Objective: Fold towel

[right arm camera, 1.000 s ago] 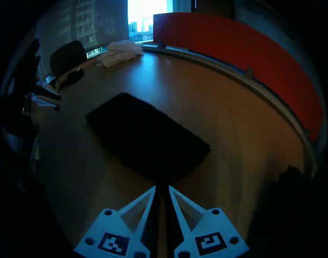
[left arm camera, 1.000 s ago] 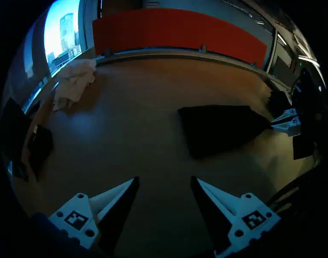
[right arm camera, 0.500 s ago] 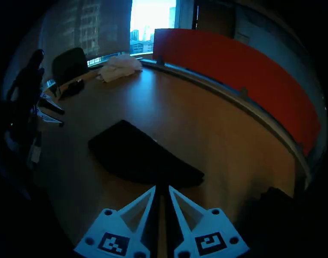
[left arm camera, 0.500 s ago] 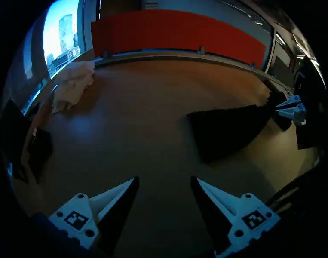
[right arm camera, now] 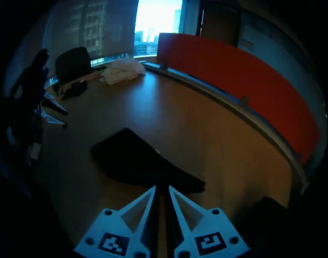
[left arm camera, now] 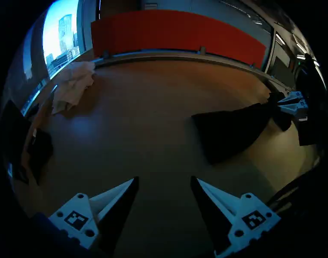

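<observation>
— Wooden table (left arm camera: 133, 112), largest item. What bounds it?
— Red screen (left arm camera: 176, 30) along the far edge. It does not obstruct me.
— The task item?
— Dark towel (left arm camera: 228, 129), lying on the table to the right in the left gripper view, one corner drawn up to a point. My right gripper (right arm camera: 162, 188) is clamped on that corner, which I judge is to carry it over for the fold.
— Other items?
— Pale cloth (left arm camera: 71, 81) heaped at the far left, well apart from the towel. No hindrance.
— Your left gripper (left arm camera: 164, 178)?
— Fingers spread, holding nothing, over the near table, well apart from the towel. Free, I judge, to take a second corner.
</observation>
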Available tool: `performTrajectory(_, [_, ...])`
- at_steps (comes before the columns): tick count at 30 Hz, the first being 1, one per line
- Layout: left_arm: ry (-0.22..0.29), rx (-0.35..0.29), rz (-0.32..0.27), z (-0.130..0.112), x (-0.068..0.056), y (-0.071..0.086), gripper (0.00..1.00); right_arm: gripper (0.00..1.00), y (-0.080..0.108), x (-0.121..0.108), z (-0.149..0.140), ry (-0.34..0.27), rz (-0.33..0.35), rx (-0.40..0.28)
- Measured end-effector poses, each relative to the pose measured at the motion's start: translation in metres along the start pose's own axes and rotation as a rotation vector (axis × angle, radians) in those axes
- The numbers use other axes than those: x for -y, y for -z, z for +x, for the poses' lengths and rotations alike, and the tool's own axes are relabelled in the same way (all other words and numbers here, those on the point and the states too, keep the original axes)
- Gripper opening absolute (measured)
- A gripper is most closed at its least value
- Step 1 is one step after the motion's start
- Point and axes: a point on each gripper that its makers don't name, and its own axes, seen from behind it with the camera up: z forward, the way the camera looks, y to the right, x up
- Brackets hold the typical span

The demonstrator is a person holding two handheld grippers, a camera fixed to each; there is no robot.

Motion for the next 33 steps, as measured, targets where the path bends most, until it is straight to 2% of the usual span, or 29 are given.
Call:
performTrajectory(11, [0.01,-0.001,-0.003,0.0,0.001,0.002,0.88,0.06,-0.017,0.018,0.027,0.061,0.053,-0.012])
performTrajectory(33, [0.057,-0.015,0.015,-0.008,0.009,0.013,0.88,0.06,-0.054,0.071,0.065,0.178,0.201,-0.017])
